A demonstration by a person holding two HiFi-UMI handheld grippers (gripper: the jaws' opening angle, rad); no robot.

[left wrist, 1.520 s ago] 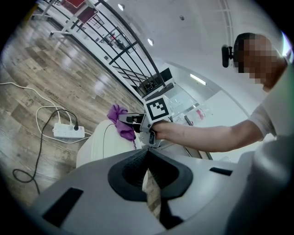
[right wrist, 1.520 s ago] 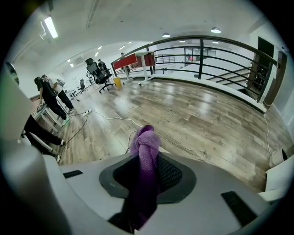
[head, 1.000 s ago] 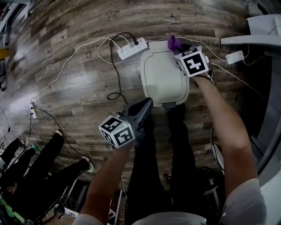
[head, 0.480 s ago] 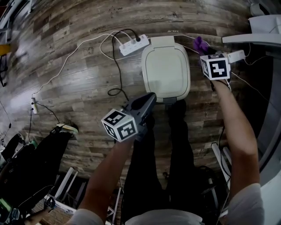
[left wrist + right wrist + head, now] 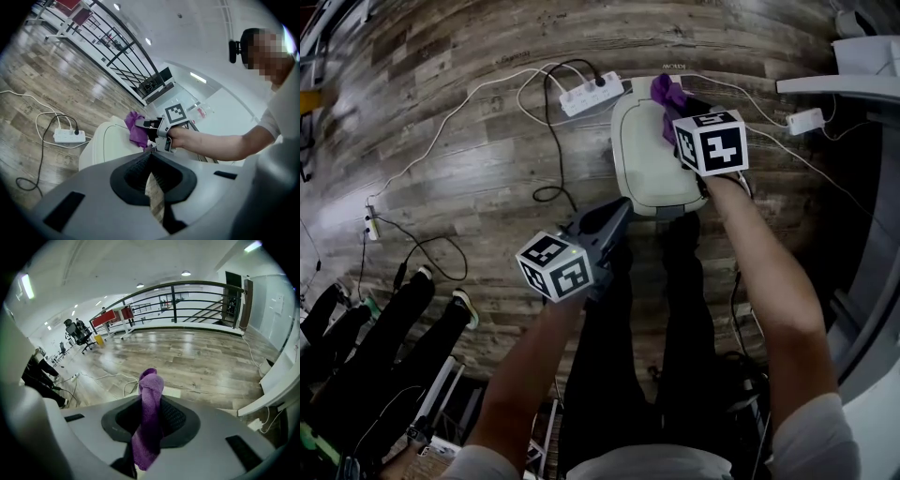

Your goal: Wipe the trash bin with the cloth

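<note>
My right gripper (image 5: 678, 114) pinches soft purple fabric cloth (image 5: 149, 394) mid-fold: limp, light, judged secure. Below gripper: cream plastic trash bin (image 5: 645, 164). My left gripper (image 5: 152, 180) closed, empty.

Weathered wood-plank floor (image 5: 441, 178) stretches across a bright open-plan office, a white power strip (image 5: 592, 95) lying on the boards. A black metal railing (image 5: 201, 298) lines the far side beneath recessed ceiling lights (image 5: 186, 273); office chairs (image 5: 75, 331) stand beyond.

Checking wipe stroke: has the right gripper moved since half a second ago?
Yes. The right gripper with the cloth came leftward, from beside the trash bin to above it.
</note>
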